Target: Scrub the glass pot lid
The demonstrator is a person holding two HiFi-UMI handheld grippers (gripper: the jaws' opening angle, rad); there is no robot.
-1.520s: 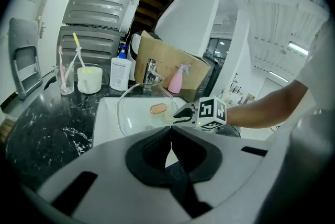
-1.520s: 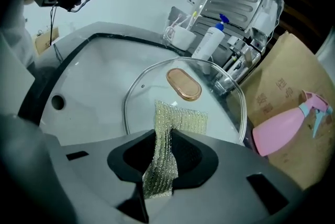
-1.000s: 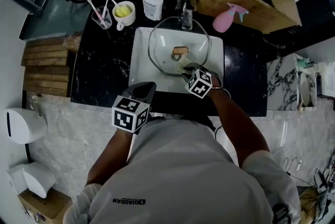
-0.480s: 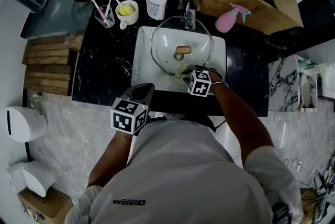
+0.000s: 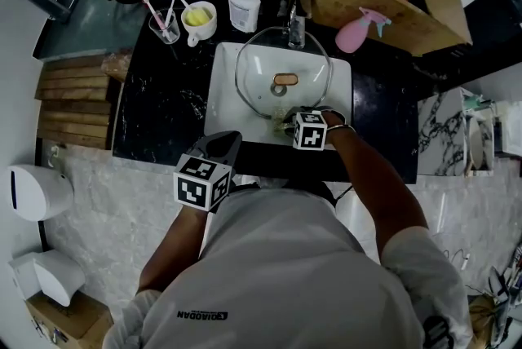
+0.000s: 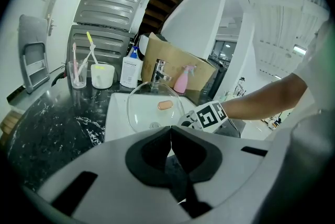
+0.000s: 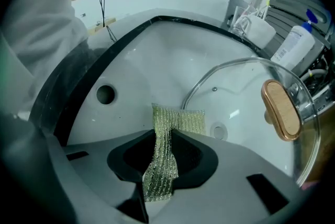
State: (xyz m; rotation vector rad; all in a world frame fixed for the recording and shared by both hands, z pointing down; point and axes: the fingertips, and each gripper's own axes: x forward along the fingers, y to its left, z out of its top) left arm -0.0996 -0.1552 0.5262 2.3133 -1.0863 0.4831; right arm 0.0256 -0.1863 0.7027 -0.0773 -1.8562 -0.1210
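Right gripper (image 7: 163, 139) backed toward lid (image 5: 282, 80) rim, fingers (image 7: 191, 155) pinching mesh cloth (image 7: 175, 122); left gripper (image 6: 170, 133) closed.

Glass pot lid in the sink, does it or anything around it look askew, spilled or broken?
The glass pot lid is not lying flat: it stands tilted in the white sink, wooden knob side toward the right gripper, which pinches a mesh scrubbing cloth. That suits scrubbing. No cracks or spills show.
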